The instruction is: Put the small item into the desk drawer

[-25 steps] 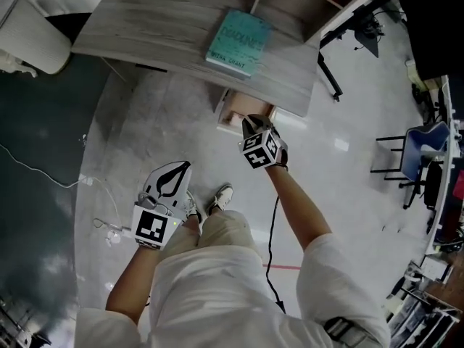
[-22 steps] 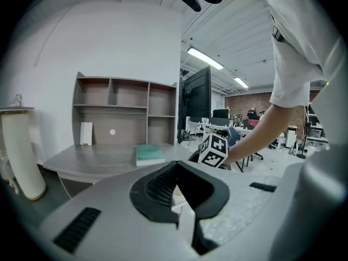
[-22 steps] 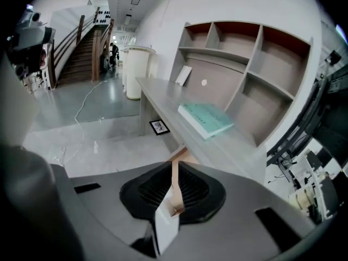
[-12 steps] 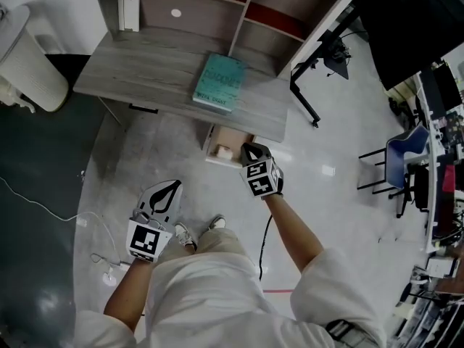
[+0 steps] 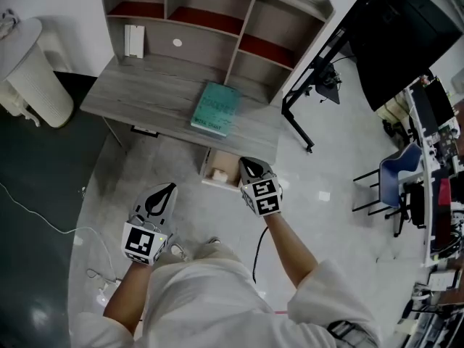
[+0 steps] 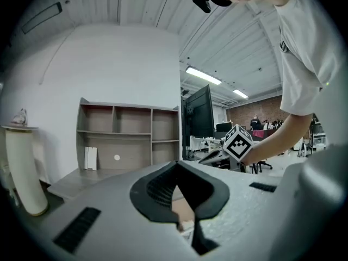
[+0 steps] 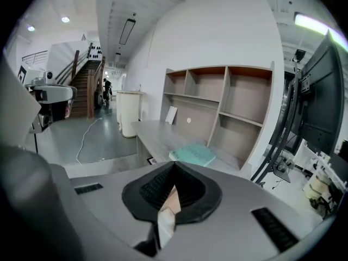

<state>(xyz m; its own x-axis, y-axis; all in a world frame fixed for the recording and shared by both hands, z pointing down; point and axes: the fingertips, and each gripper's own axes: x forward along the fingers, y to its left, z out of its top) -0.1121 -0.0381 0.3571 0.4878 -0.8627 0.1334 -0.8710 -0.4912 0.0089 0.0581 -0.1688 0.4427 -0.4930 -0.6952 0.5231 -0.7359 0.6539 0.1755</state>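
Locate the small item: white, lying inside the open drawer, toward its 9 o'clock side, free of both tongs. Find the drawer pulled out from under the tabletop, at 6 o'clock of the teal book.

Note the right tongs: pressed together, nothing between them, just beside the drawer at its 4 o'clock. Note the left tongs: likewise together and empty, well apart from the drawer at its 7 o'clock, over the floor.

Judge placement as done and the drawer as not yet shut. Treat closing as the probable step in hand.

Procedure:
1. Leave the right tongs together and use them as a blunt pusher, not a clamp.
2. Set the tips against the middle of the drawer's near front edge, never a corner, to avoid skewing on the runners.
3. Confirm seating of the item below the drawer rim first; impossible to tell its height against the tabletop underside from these views.
4. Push straight toward 12 o'clock, level with the drawer, slowly, to prevent sliding or hopping of so light an item.
5. Hold the left tongs off at 7 o'clock, outside the drawer's path.

Caution: avoid any downward load on the extended drawer.
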